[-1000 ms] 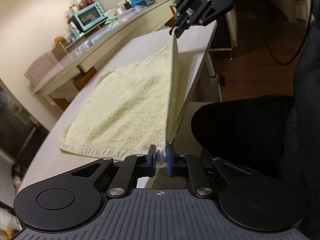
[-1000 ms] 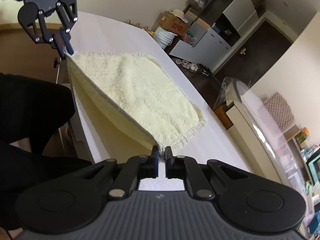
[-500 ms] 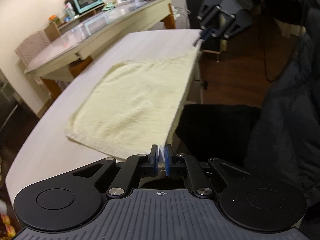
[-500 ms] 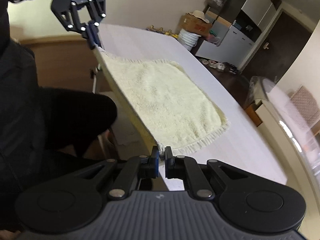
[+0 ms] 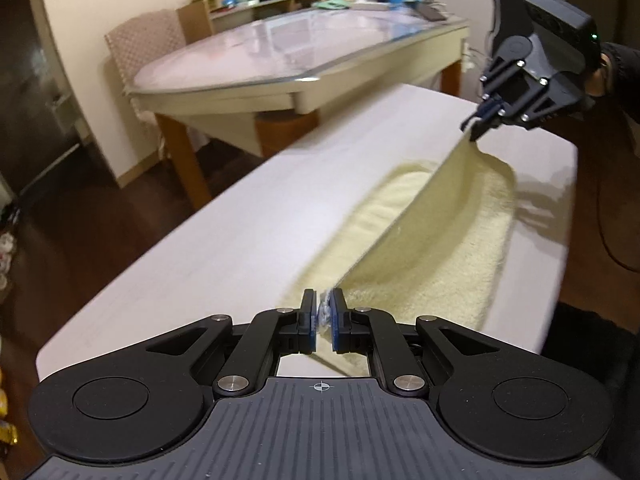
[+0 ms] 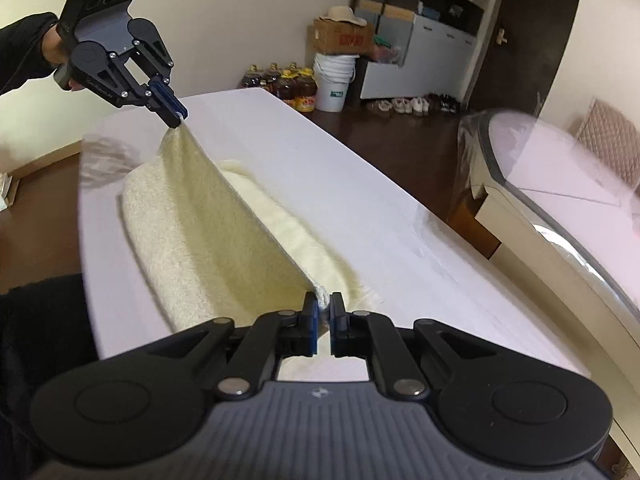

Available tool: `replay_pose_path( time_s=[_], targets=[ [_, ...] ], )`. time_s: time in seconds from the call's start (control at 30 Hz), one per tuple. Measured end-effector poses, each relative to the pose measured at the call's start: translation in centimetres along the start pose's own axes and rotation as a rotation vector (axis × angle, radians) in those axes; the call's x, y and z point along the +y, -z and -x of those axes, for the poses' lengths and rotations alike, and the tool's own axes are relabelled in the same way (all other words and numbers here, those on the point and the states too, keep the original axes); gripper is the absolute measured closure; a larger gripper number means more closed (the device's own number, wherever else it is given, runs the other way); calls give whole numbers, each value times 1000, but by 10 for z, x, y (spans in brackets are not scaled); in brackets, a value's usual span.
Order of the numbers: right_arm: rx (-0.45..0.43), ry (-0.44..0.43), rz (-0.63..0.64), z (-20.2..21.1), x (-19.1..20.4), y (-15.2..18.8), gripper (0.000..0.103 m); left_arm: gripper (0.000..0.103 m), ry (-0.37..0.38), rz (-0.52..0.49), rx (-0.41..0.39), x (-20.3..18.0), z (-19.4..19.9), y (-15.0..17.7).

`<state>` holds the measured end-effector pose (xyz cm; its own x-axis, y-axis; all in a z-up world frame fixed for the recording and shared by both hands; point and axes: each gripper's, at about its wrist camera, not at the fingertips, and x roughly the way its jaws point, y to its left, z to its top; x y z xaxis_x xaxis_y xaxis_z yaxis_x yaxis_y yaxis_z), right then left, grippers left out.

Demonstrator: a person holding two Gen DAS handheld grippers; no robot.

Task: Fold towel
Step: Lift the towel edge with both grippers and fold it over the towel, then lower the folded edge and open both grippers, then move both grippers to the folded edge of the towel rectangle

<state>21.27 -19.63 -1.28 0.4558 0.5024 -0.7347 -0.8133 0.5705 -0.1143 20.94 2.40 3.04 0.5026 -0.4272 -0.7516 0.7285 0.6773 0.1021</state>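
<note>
The left gripper [image 5: 323,314] is clamped on one towel [image 5: 436,240] corner, lifted above the white table [image 5: 224,220]. From it the pale yellow towel's raised edge runs taut to the right gripper [image 5: 478,122], which pinches the other corner. The rest of the towel sags below and lies on the table near its edge. Behind stands a glass-topped table [image 5: 304,52].

Towel [image 5: 448,240] far edge is motion-blurred, and the lifted half hides the layer under it. The corners pinched in the left gripper [image 5: 323,314] and right gripper [image 6: 324,314] are mostly hidden by the pads. Bottles [image 6: 286,80] too small to read; dark sleeve [image 6: 24,46] cut off by the frame edge.
</note>
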Motion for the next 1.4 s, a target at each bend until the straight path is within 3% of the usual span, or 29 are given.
replay_pose_path(
  time_s=[0.2, 0.4, 0.47, 0.53, 0.57, 0.67, 0.73, 1.03, 1.17, 1.2, 1.3, 1.4],
  targets=[
    [54, -16, -68, -35, -29, -5, 97, 96, -4, 30, 52, 20, -35, -1],
    [101, -6, -83, -52, -24, 0, 95, 96, -19, 45, 80, 21, -48, 11],
    [112, 3, -89, -52, -19, 4, 94, 92, -45, 41, 90, 20, -48, 14],
    [95, 30, -109, -48, -20, 7, 79, 87, -52, 51, 85, 23, -46, 16],
    [82, 37, -123, -45, -21, 8, 79, 85, -55, 60, 79, 25, -43, 18],
    [43, 52, -166, -36, -24, 12, 76, 72, -69, 84, 52, 30, -36, 21],
    [23, 56, -188, -32, -23, 15, 67, 62, -82, 108, 34, 34, -35, 22],
    [18, 108, -181, -35, -15, 17, 67, 61, -114, 125, 18, 35, -42, 26],
    [-59, 131, -156, -10, 6, 4, 65, 51, -116, 142, -17, 38, -29, 26],
    [-78, 135, -146, -3, 13, 1, 59, 46, -120, 147, -25, 39, -26, 26],
    [-118, 111, -138, 13, 49, -8, 56, 44, -129, 164, -43, 43, -17, 29],
    [-138, 58, -112, 16, 87, -11, 54, 32, -111, 212, -46, 51, -16, 31]
  ],
)
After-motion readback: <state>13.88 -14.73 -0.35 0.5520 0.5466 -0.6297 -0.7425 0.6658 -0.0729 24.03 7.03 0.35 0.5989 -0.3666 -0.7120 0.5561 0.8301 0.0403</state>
